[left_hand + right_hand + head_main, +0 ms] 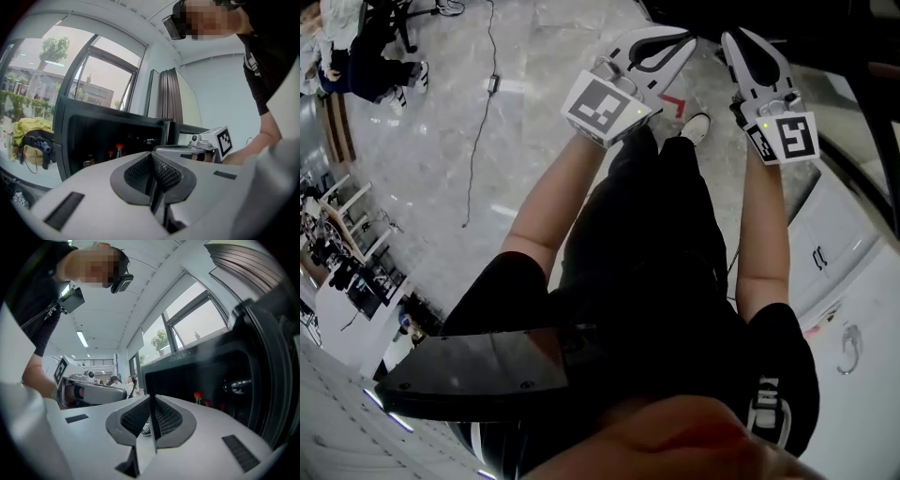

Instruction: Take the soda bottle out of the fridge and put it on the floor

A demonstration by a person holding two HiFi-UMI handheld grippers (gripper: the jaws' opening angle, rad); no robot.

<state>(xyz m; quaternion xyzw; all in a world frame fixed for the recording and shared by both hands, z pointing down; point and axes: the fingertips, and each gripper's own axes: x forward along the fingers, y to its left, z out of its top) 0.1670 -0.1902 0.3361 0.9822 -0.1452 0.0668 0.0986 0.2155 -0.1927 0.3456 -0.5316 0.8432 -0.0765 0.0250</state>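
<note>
A black fridge [93,136] stands ahead of both grippers. Bottles with red caps [119,149] stand low inside its dark interior, and the right gripper view also shows these red caps [198,395]. Which one is the soda bottle I cannot tell. My left gripper [152,176] is shut with nothing between its pads. My right gripper [151,420] is shut and empty too. In the head view the left gripper [684,40] and the right gripper [733,37] are held side by side above the floor, short of the fridge.
Grey marble floor [516,112] carries a red mark [673,103] and a long cable [478,122]. A seated person [356,52] is at the far left. White furniture [853,281] stands at the right. A yellow bundle and dark bag [30,140] lie left of the fridge.
</note>
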